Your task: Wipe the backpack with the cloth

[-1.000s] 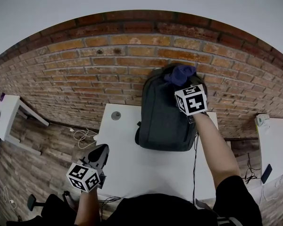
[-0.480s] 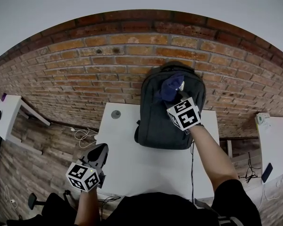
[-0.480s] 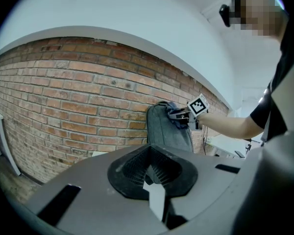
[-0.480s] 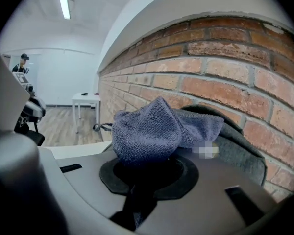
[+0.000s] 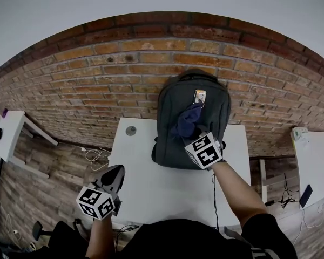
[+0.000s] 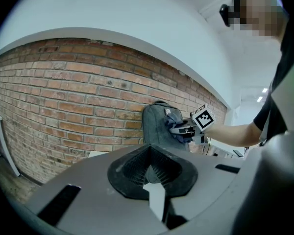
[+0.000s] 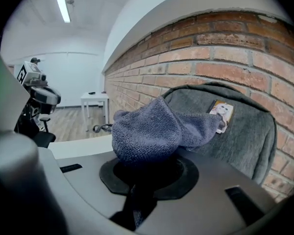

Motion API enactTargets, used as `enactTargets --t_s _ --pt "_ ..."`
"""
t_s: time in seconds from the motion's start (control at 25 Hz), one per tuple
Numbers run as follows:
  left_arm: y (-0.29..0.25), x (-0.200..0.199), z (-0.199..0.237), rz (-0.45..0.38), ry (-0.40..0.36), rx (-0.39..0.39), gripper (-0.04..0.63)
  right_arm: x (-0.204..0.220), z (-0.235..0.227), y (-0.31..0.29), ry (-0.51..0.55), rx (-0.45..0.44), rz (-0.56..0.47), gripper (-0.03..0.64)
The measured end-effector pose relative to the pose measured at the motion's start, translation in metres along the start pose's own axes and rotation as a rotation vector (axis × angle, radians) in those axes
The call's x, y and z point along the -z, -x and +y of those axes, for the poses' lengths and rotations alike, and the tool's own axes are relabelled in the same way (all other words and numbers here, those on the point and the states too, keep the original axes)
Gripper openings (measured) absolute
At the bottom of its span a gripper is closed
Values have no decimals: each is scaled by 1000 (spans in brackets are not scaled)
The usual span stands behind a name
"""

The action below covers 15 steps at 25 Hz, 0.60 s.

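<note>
Brick wall (image 5: 97, 85) at the back, white table (image 5: 167, 193) in front of it, and the grey backpack (image 5: 173, 136) stands upright on the table against the bricks. Your right gripper (image 5: 194, 131) is clamped on the blue cloth (image 5: 189, 120), pressing it to the backpack's front just below the small label (image 5: 200, 96). Your left gripper (image 5: 112, 176) hangs at the table's near left edge, jaws pressed together on nothing.

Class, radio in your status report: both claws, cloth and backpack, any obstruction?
Left claw shut, empty, held aside. Right claw shut on cloth, cloth against backpack front. Backpack upright at brick wall. Nothing in the way.
</note>
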<state>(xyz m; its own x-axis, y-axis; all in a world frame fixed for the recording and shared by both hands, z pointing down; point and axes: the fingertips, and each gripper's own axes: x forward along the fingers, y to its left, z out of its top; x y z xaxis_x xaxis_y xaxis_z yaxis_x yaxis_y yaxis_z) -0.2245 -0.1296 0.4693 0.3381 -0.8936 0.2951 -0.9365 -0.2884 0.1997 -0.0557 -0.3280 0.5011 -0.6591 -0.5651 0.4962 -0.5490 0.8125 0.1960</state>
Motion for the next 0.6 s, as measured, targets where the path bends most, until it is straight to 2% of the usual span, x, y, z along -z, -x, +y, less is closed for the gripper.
enactTargets --t_s 0.48,0.6 --pt "2 -1 -2 -5 -3 -1 -5 59 62 3 -36 -62 37 64" --pt "2 -1 -2 -5 -3 -1 -6 77 80 2 -39 -105 59 64"
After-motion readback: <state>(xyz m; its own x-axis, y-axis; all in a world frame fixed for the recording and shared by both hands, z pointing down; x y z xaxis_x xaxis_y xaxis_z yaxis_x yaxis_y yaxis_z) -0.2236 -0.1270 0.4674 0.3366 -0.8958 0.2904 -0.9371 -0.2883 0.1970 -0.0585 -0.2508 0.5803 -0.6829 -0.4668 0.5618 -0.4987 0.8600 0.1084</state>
